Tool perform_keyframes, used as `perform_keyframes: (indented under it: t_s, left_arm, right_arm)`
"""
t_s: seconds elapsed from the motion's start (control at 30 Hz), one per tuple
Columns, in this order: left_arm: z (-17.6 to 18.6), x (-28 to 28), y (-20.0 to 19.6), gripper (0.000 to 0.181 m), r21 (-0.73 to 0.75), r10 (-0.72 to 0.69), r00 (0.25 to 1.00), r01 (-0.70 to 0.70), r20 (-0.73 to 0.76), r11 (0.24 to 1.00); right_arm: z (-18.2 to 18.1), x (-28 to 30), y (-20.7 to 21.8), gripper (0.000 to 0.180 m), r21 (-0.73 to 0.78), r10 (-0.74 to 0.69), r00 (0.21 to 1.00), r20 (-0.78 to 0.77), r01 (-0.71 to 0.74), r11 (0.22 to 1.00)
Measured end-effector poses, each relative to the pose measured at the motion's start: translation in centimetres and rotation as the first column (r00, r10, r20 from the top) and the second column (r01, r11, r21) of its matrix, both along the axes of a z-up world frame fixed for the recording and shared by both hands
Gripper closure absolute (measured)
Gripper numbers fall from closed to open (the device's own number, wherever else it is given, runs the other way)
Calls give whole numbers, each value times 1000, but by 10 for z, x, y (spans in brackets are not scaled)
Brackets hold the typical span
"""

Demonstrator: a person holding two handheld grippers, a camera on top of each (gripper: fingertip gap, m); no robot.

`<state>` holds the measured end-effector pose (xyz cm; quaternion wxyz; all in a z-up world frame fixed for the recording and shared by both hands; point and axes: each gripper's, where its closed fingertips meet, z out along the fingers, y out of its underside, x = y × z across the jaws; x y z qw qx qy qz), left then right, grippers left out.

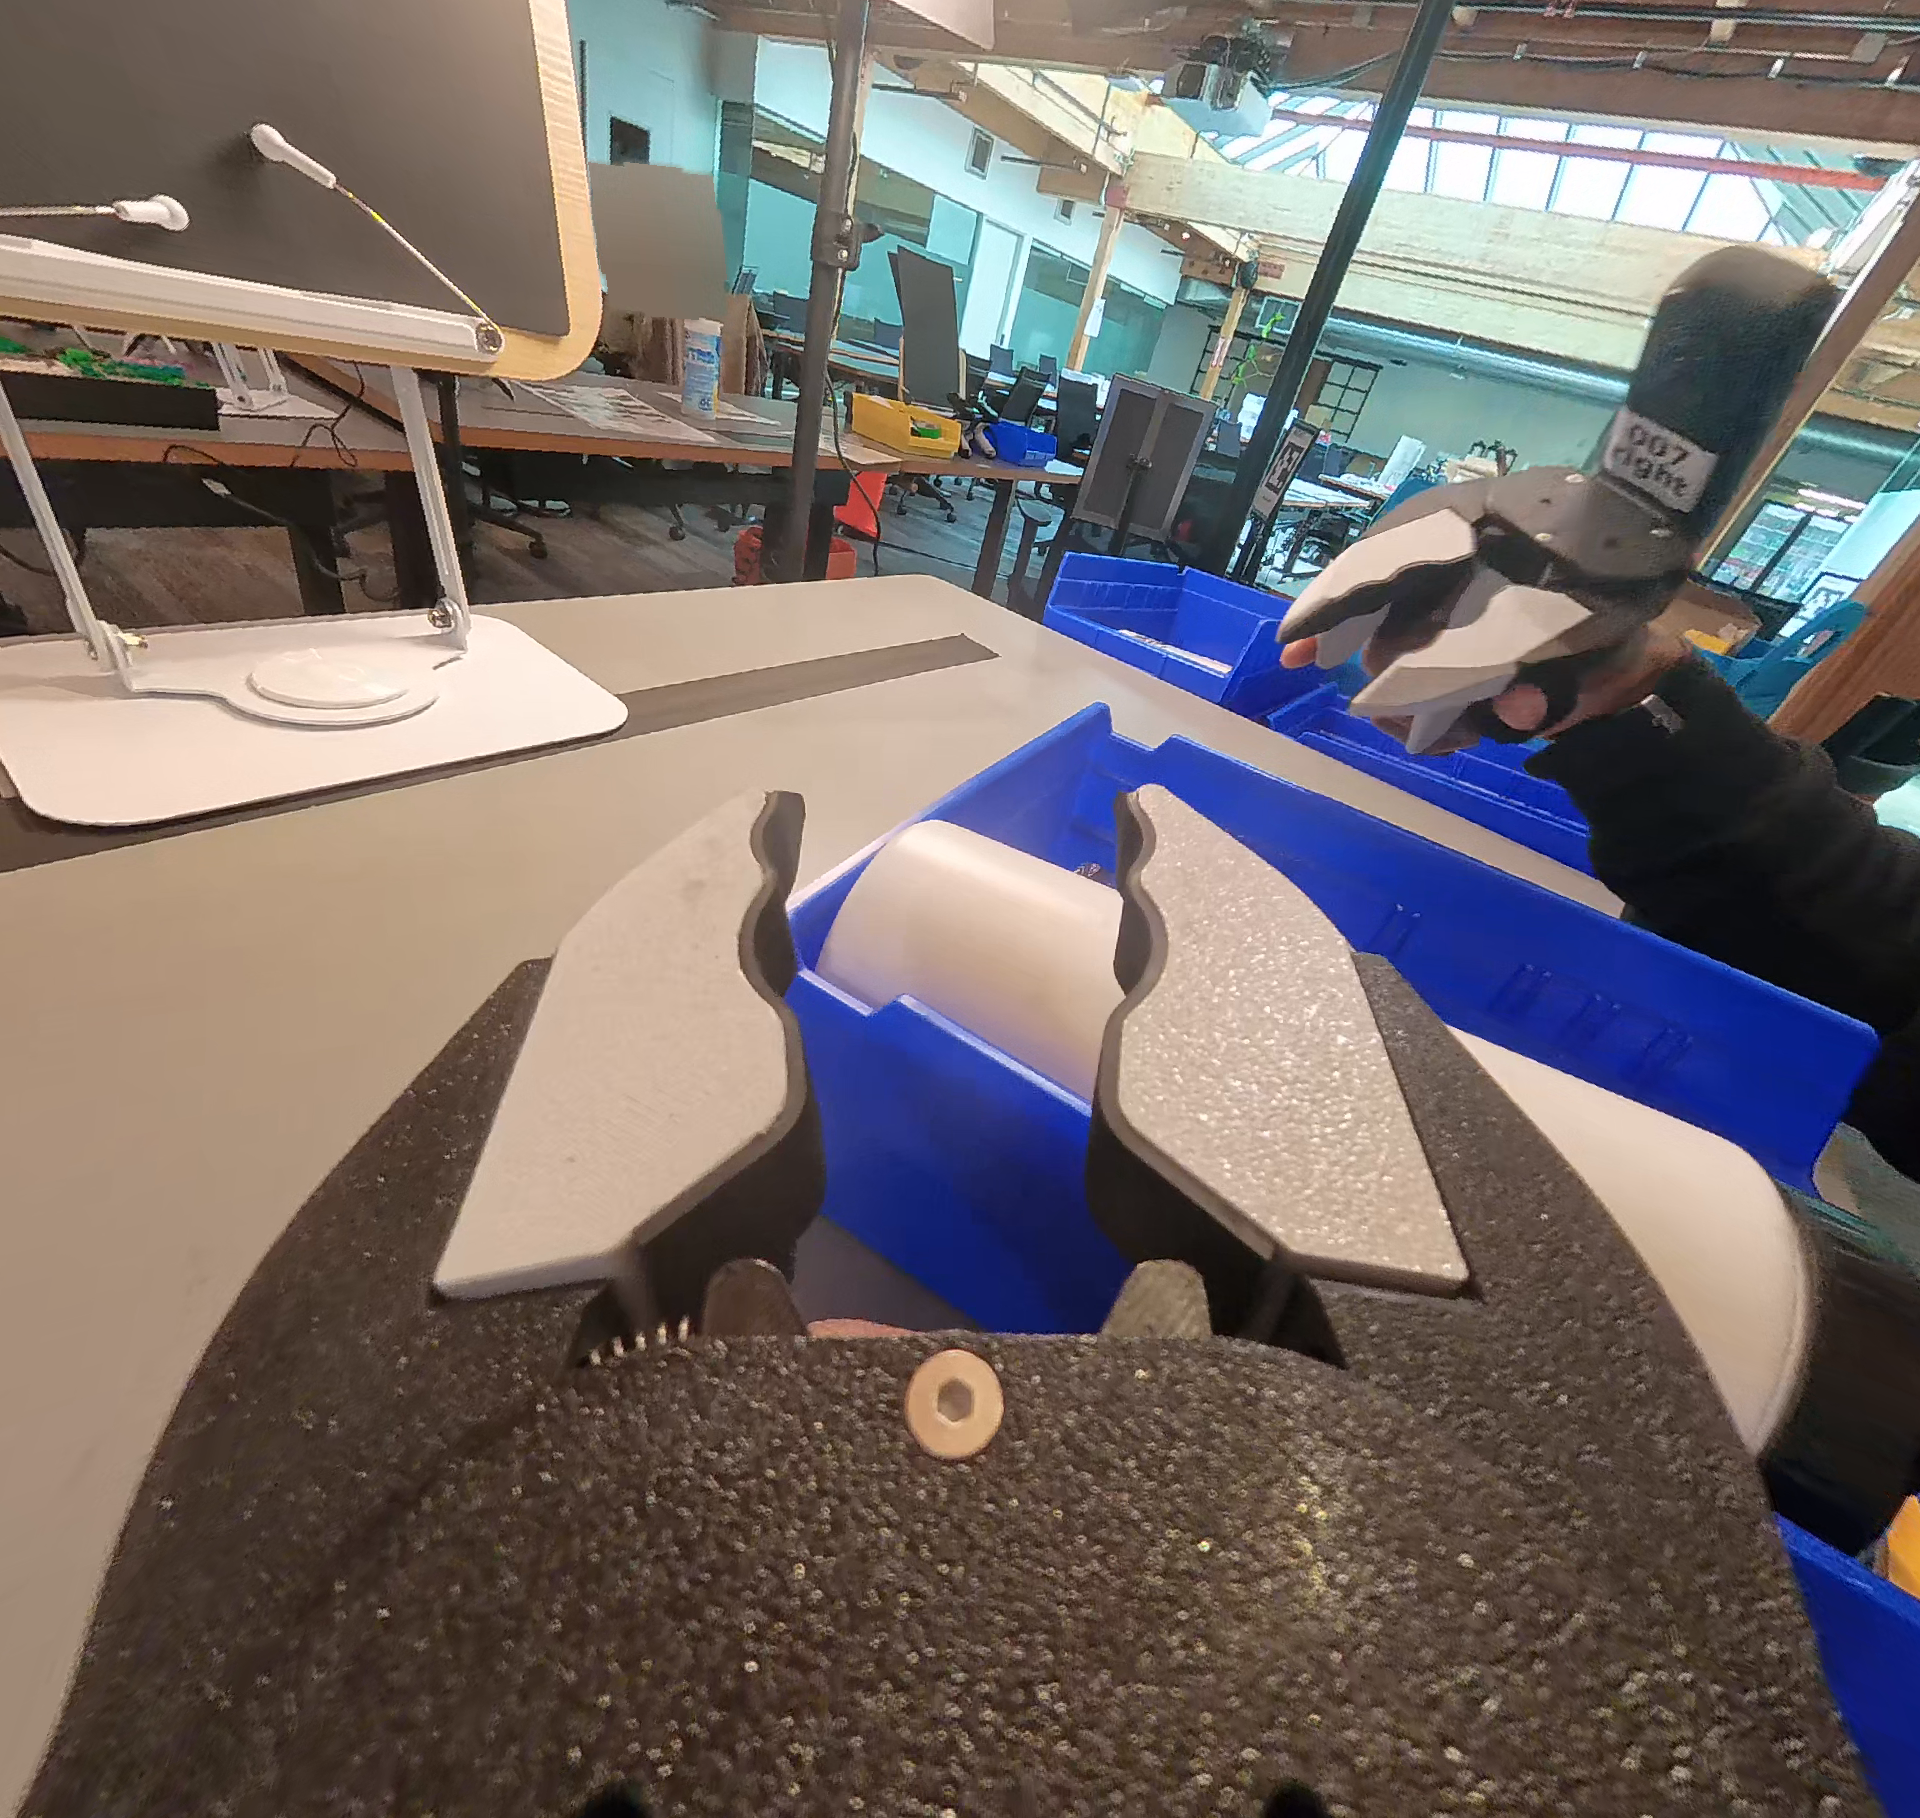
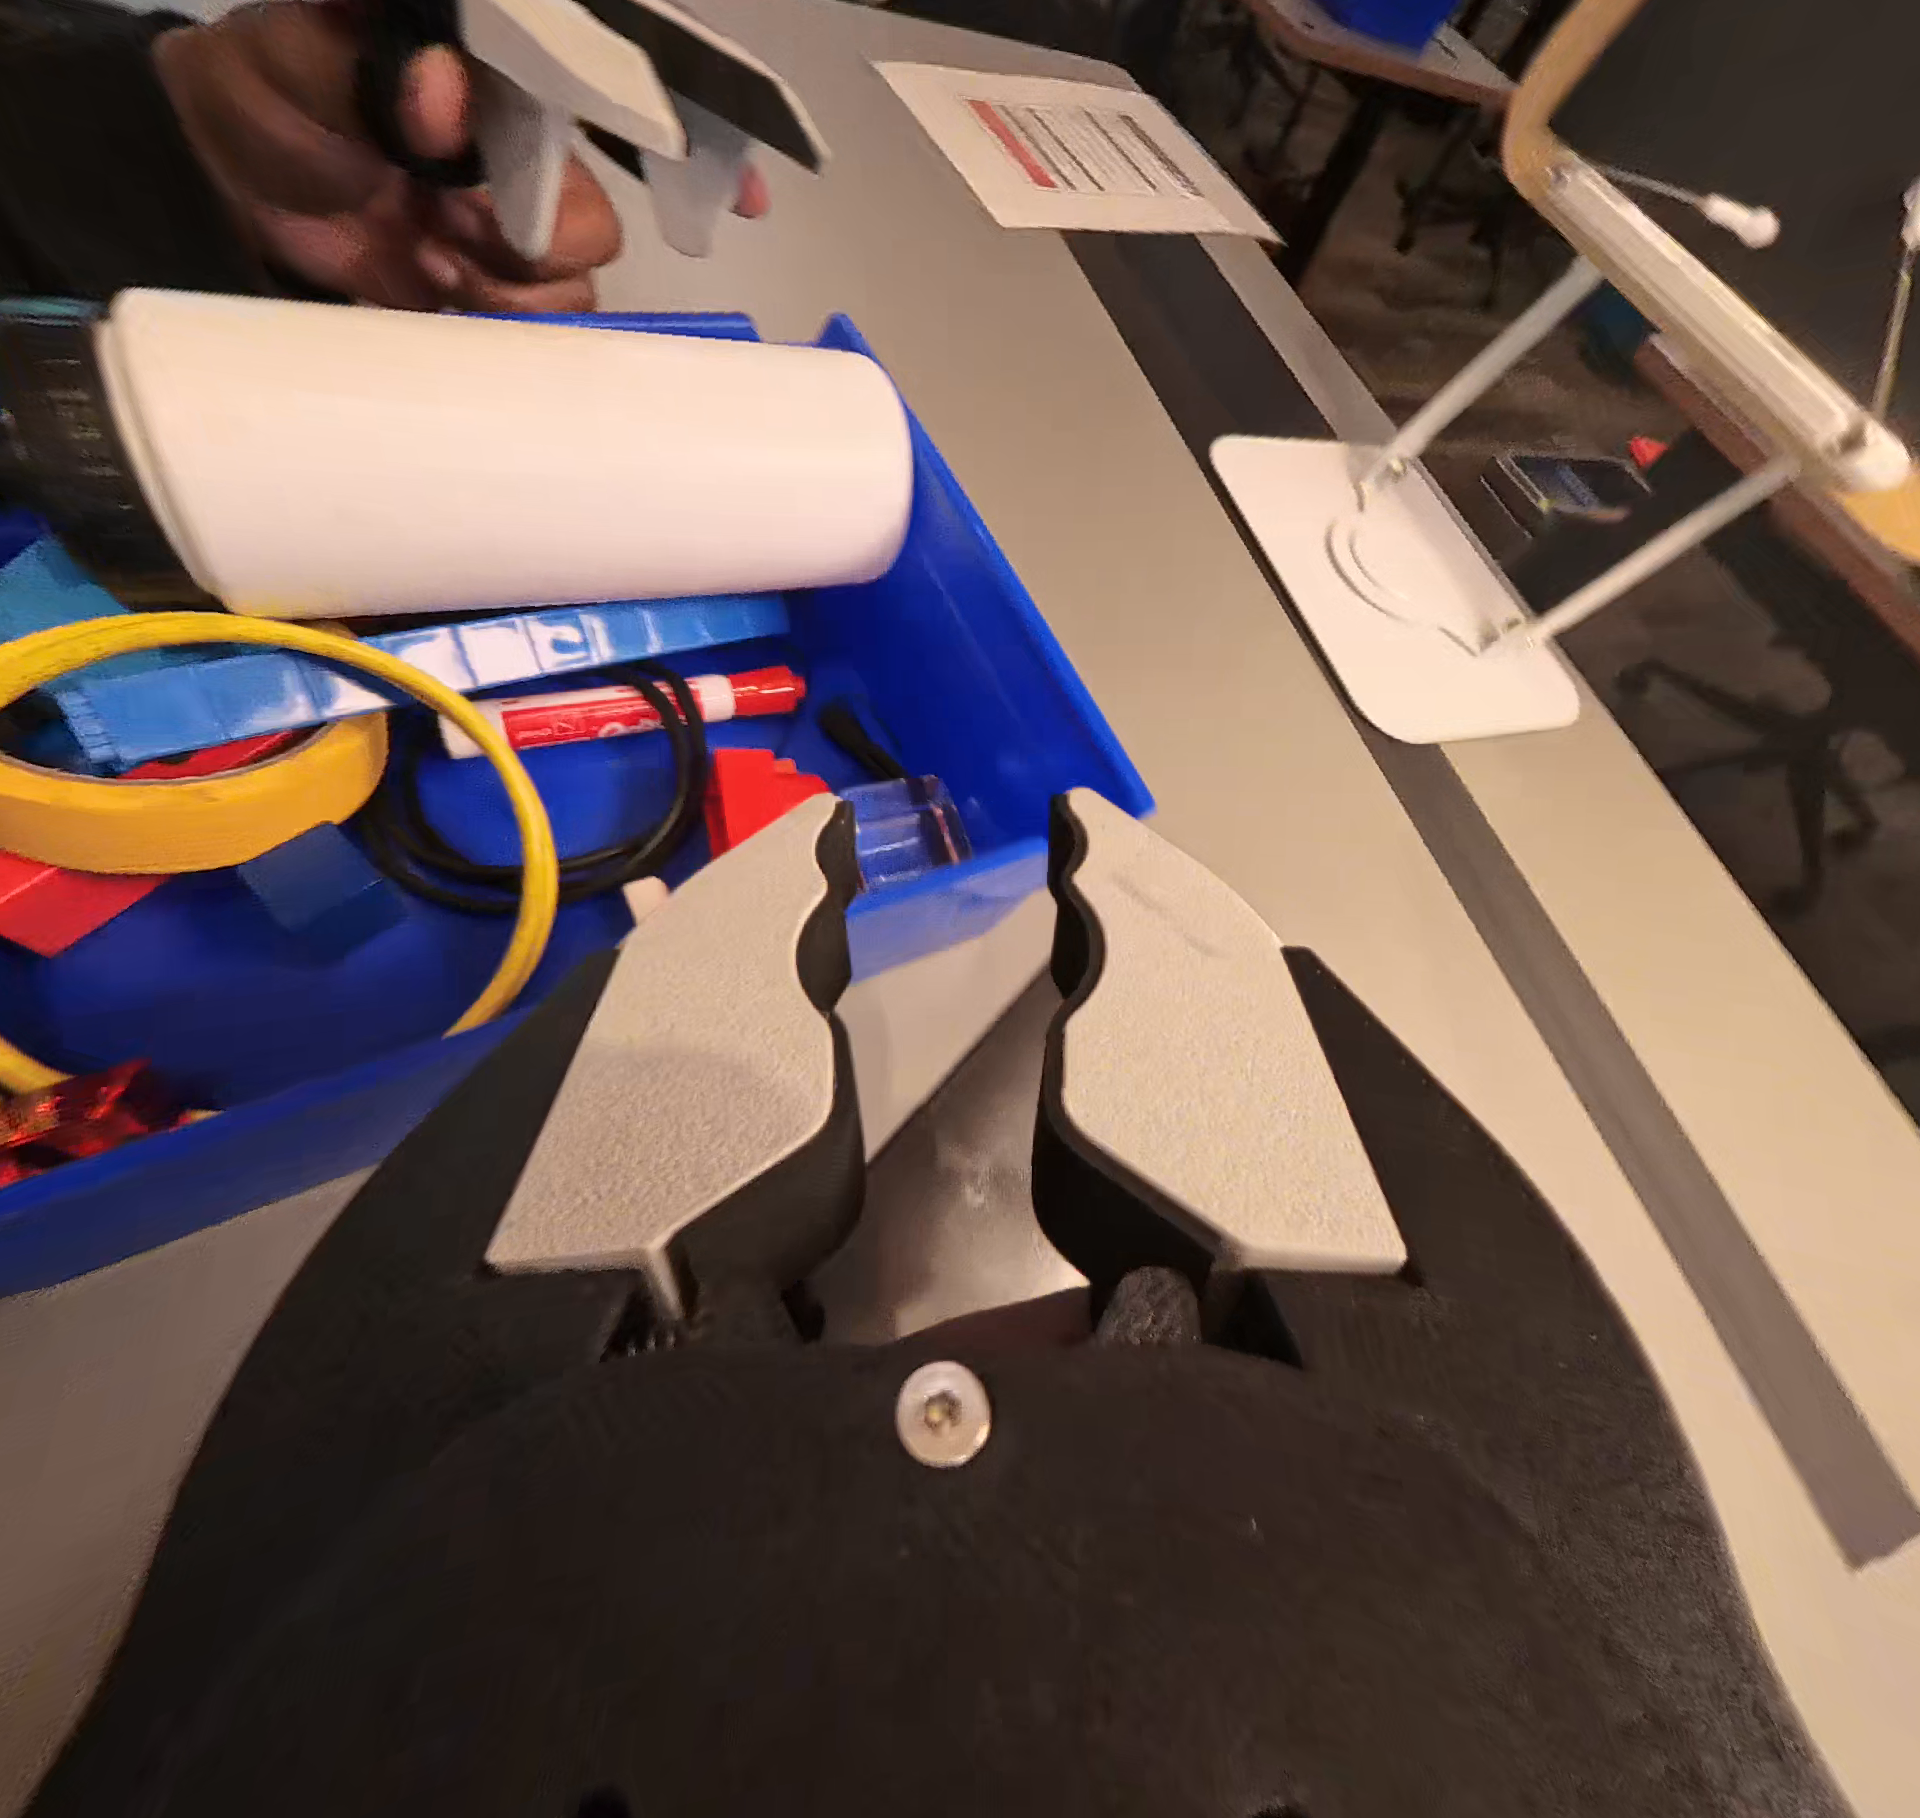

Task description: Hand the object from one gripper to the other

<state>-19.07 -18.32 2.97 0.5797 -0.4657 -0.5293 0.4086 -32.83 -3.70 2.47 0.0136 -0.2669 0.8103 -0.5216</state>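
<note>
A white cylindrical bottle [image 1: 966, 927] with a black cap lies on its side across a blue bin [image 1: 1455, 895] on the grey table. My left gripper [image 1: 956, 833] is open and empty, just above the bin's near end, with the bottle showing between its fingers. My right gripper [image 2: 951, 833] is open and empty at the bin's [image 2: 997, 688] corner, beside the bottle [image 2: 499, 449]. In the left wrist view the right gripper [image 1: 1351, 667] hovers above the bin's far side. In the right wrist view the left gripper [image 2: 623, 210] hangs over the bottle.
The bin also holds a yellow tape roll [image 2: 197, 802], a red marker [image 2: 623, 719], a black cable loop [image 2: 540, 875] and red bricks [image 2: 758, 792]. A screen on a white stand [image 1: 312, 708] stands on the table. A paper sheet [image 2: 1070, 147] and more blue bins [image 1: 1143, 615] lie beyond. About 20 cm separates my left fingertips from my right.
</note>
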Motion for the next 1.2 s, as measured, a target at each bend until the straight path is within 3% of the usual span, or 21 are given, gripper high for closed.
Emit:
perform_keyframes:
  t_s: [0.13,0.33,0.53,0.7,0.83,0.93,1.07,1.2]
  left_arm:
    - [0,-7,-1,120,14,-17,1000,17,12,1000]
    - [-9,-32,-3,117,-22,-86,993,88,83,996]
    - [-4,-21,-10,117,-5,-63,998,62,-10,998]
    - [-2,-11,-15,118,39,-48,998,50,-34,998]
    - [-5,-10,-11,117,30,-67,998,67,-12,997]
    - [-4,-10,-9,117,-1,-58,998,58,-3,998]
    - [-4,-10,-5,117,-19,-59,998,59,4,998]
    - [-6,-10,-3,117,-24,-66,998,67,16,997]
  right_arm:
    - [-8,42,-10,144,77,149,971,-187,-136,988]
    - [-36,80,-35,143,283,354,856,-377,-258,924]
    - [-86,83,-61,145,503,498,696,-518,-223,835]
    - [-116,83,-74,145,606,606,609,-512,-244,757]
    - [-125,82,-80,137,618,612,580,-537,-223,754]
    - [-127,82,-79,141,619,626,548,-555,-231,751]
    - [-129,83,-75,142,647,657,536,-530,-245,722]
    - [-136,81,-60,149,740,709,543,-450,-218,636]
